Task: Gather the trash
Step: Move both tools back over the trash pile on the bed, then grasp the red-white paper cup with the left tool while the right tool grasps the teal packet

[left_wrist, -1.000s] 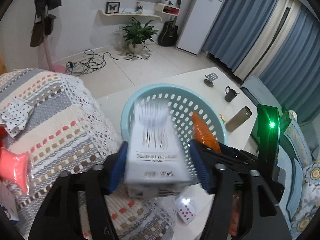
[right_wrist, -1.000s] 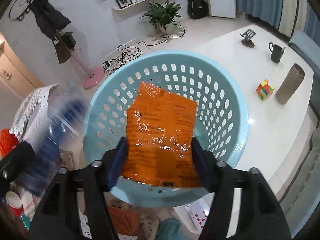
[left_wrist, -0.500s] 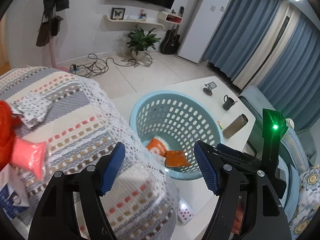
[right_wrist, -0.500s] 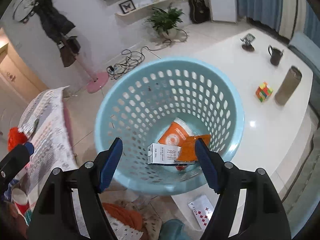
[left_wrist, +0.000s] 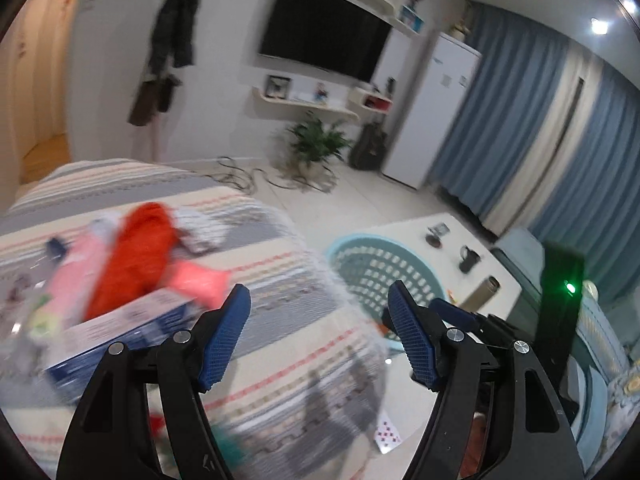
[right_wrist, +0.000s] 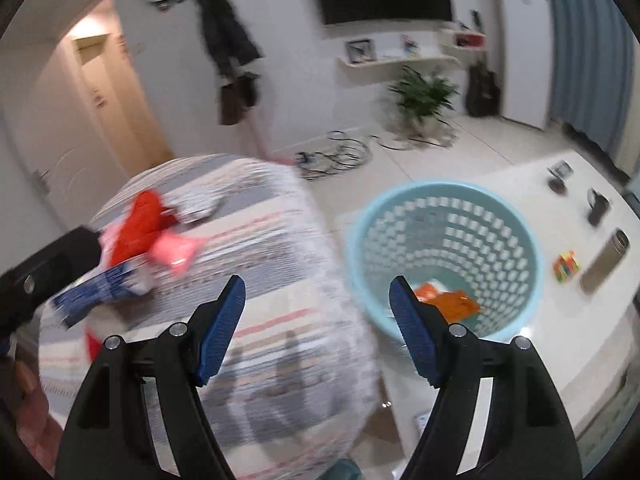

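A light blue perforated basket (right_wrist: 516, 240) stands on the white table (right_wrist: 576, 344) and holds an orange wrapper (right_wrist: 452, 300) and other trash. It also shows in the left wrist view (left_wrist: 404, 256). My left gripper (left_wrist: 320, 340) is open and empty above the striped cloth (left_wrist: 280, 344). My right gripper (right_wrist: 316, 326) is open and empty between the cloth and the basket. On the cloth lie a red and pink wrapper (left_wrist: 136, 260) and a blue and white box (left_wrist: 120, 328), both blurred. They also show in the right wrist view: the wrapper (right_wrist: 148, 228), the box (right_wrist: 100, 288).
On the white table beside the basket stand a metal flask (right_wrist: 604, 264), a colour cube (right_wrist: 566, 266), a dark mug (right_wrist: 598, 204) and a small stand (right_wrist: 558, 178). A playing card (left_wrist: 386, 436) lies at the table's near edge. Cables and a plant (right_wrist: 424, 92) are on the floor.
Both grippers dropped their loads, a white carton and an orange wrapper, into the basket and opened. Both then swung up and left, away from the basket toward the cloth.
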Demonstrator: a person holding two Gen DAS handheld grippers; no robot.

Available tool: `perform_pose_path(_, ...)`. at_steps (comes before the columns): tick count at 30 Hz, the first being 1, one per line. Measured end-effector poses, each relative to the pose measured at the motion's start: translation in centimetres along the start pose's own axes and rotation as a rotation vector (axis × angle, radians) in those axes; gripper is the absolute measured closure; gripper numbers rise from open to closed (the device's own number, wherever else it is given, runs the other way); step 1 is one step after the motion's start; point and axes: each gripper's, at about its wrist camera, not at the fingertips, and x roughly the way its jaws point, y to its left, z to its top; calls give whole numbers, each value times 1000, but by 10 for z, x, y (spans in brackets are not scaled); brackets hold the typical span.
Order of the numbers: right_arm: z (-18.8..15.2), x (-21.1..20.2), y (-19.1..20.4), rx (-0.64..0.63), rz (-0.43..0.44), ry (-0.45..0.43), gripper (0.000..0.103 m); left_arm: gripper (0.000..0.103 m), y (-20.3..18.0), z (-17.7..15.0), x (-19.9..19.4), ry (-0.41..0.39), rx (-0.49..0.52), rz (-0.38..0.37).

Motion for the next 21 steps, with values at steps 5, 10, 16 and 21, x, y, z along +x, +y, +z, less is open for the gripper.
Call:
perform_pose_path(5,-24,-9,52,-93,91,12,32,33,42,-15,-42,-27,-55,81)
perform_pose_path(10,-56,-9,100,-199,175,65,32,33,84,-39,-71,-27,-89,172)
perform_pose_path(16,-90,9,141,-259,222,148,29,33,121,-63,-78,17,-179,219)
perform_pose_path(21,-99,23,157,-296,167,170,26,30,125,-70,-67,78,-194,191)
